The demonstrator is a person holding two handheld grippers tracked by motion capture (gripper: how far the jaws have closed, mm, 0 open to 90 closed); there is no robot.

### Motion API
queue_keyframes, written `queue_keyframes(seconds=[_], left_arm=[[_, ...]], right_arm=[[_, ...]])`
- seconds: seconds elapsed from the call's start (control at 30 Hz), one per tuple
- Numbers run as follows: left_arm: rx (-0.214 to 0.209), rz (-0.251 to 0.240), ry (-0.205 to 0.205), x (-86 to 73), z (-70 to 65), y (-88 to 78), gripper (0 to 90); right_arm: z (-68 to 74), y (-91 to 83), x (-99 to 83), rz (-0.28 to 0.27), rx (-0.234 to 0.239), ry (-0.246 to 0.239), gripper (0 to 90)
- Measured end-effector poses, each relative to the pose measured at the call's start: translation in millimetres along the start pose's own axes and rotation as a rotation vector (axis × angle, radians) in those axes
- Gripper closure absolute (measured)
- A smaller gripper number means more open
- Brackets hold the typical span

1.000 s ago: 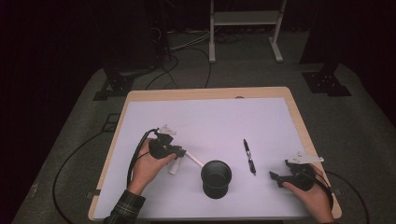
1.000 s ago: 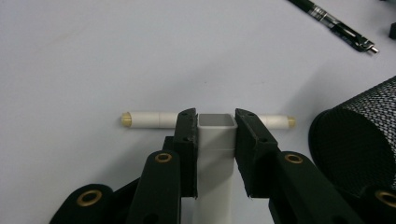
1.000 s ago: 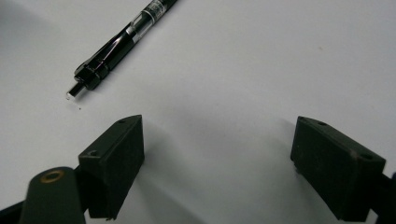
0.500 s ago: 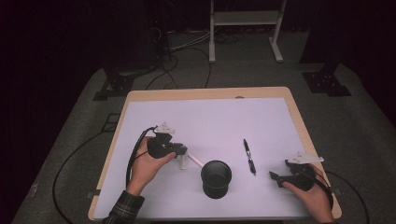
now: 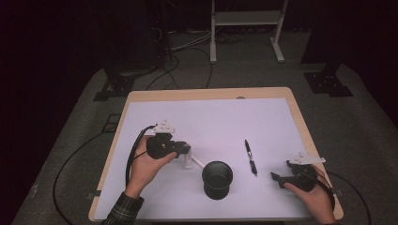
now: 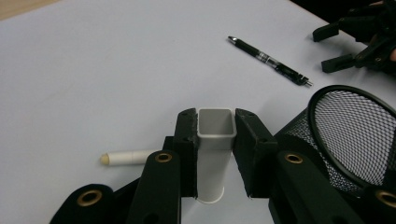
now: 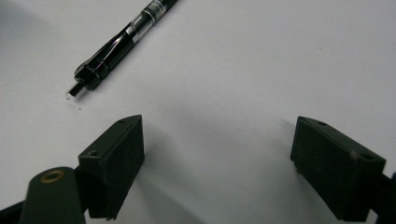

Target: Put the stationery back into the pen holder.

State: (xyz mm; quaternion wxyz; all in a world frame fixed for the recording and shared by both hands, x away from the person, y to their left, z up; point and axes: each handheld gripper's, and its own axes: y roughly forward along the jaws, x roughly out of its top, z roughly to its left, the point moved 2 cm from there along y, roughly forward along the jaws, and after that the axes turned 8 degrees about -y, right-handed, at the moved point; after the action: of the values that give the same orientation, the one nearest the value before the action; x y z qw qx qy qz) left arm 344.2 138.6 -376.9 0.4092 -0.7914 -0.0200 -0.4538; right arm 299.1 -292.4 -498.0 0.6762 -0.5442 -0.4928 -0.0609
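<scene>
Left tool (image 6: pixel 215 158): jaws closed on a grey square tube (image 6: pixel 215 154), one pad pressed on each flat side, open end facing the camera. In the left gripper view the tube's lower end sits at or just above the white sheet (image 6: pixel 93 70); contact cannot be confirmed. In the high view the left tool (image 5: pixel 185 151) is held in the left hand (image 5: pixel 145 164) over the near-left part of the table (image 5: pixel 206 93).

Just beside the tube, to its left in the left gripper view, a white stick (image 6: pixel 128 157) lies flat on the sheet. In the high view it lies between the left tool and the cup.

Black mesh cup (image 6: pixel 355 135): upright, near the middle of the table's near edge (image 5: pixel 217 178), close beside the left tool's jaw, mouth open upward. Whether anything is inside cannot be told.

Right tool (image 7: pixel 217 163): jaws wide apart, nothing between them, low over the sheet. In the high view it sits in the right hand (image 5: pixel 314 197) at the near-right corner (image 5: pixel 279 179).

Black pen (image 5: pixel 250 157): lies flat on the sheet between the cup and the right tool, apart from both. In the right gripper view (image 7: pixel 122 39) its end lies ahead of the left jaw, not touching it.
</scene>
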Motion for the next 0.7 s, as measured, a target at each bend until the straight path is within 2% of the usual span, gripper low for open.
queue_keyframes(seconds=[0.7], left_arm=[[-0.042, -0.073, 0.084, 20.0, -31.9, -20.2, 70.8]], right_arm=[[0.0, 0.1, 0.0, 0.000, 0.000, -0.001, 16.2]])
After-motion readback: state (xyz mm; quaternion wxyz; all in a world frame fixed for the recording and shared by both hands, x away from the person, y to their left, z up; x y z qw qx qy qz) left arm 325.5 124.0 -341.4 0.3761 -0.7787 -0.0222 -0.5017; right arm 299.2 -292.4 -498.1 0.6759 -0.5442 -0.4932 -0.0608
